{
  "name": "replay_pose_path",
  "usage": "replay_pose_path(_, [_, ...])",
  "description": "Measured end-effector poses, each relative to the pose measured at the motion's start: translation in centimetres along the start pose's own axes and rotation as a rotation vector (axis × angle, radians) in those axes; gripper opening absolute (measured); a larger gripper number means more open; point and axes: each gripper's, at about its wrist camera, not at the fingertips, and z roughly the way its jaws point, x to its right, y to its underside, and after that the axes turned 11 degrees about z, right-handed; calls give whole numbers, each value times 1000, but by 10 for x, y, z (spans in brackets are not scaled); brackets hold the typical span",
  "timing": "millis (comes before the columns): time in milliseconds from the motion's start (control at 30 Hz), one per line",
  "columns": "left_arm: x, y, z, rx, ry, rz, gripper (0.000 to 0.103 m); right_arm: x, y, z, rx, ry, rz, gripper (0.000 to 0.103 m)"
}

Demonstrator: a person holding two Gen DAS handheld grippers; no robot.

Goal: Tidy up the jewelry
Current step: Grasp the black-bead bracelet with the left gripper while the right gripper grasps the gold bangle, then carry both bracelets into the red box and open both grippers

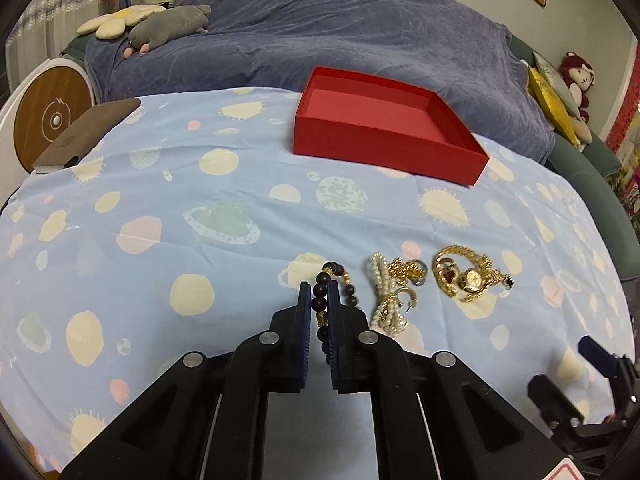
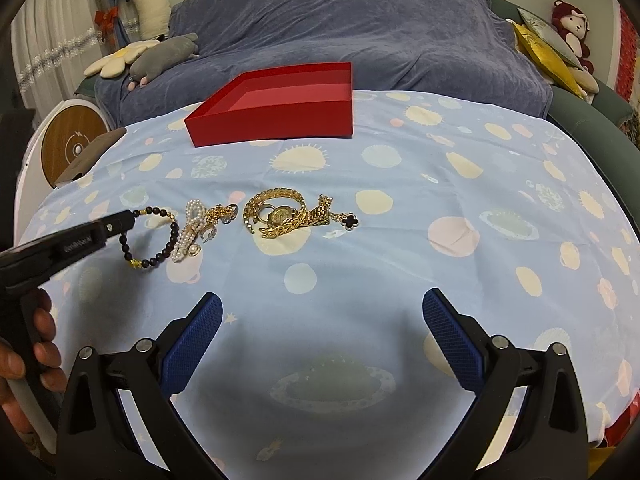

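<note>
My left gripper (image 1: 319, 292) is shut on a dark bead bracelet (image 1: 334, 276), which lies on the blue patterned cloth; the bracelet (image 2: 160, 240) and the left gripper (image 2: 128, 220) also show in the right wrist view. Beside it lie a pearl strand (image 1: 382, 292) (image 2: 190, 228), small gold earrings (image 1: 408, 270) (image 2: 222, 212) and a pile of gold chains with a watch (image 1: 468, 276) (image 2: 282, 214). An open, empty red box (image 1: 384, 136) (image 2: 276, 114) stands further back. My right gripper (image 2: 322, 312) is open and empty, nearer than the jewelry.
The table cloth (image 2: 440, 200) is light blue with planets. A brown notebook (image 1: 86, 134) lies at the left edge. A sofa under a blue blanket (image 1: 340, 28) stands behind the table, with plush toys (image 1: 168, 26). The right gripper (image 1: 600, 360) shows at the lower right.
</note>
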Motion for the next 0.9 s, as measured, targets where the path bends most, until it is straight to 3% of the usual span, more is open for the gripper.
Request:
replay_pose_path(167, [-6, -8, -16, 32, 38, -17, 5, -12, -25, 3, -26, -19, -13, 98])
replay_pose_path(333, [-14, -11, -18, 37, 53, -37, 5, -27, -63, 17, -9, 19, -94, 96])
replay_pose_path(500, [-16, -11, -15, 28, 50, -39, 5, -30, -82, 52, -38, -14, -119, 59])
replay_pose_path(667, [-13, -10, -9, 14, 49, -22, 5, -31, -78, 78, -88, -48, -110, 45])
replay_pose_path(733, [-12, -9, -6, 5, 58, -23, 5, -35, -74, 83, -100, -42, -138, 43])
replay_pose_path(900, [-11, -8, -3, -5, 66, -27, 5, -34, -72, 93, -121, -26, -157, 27])
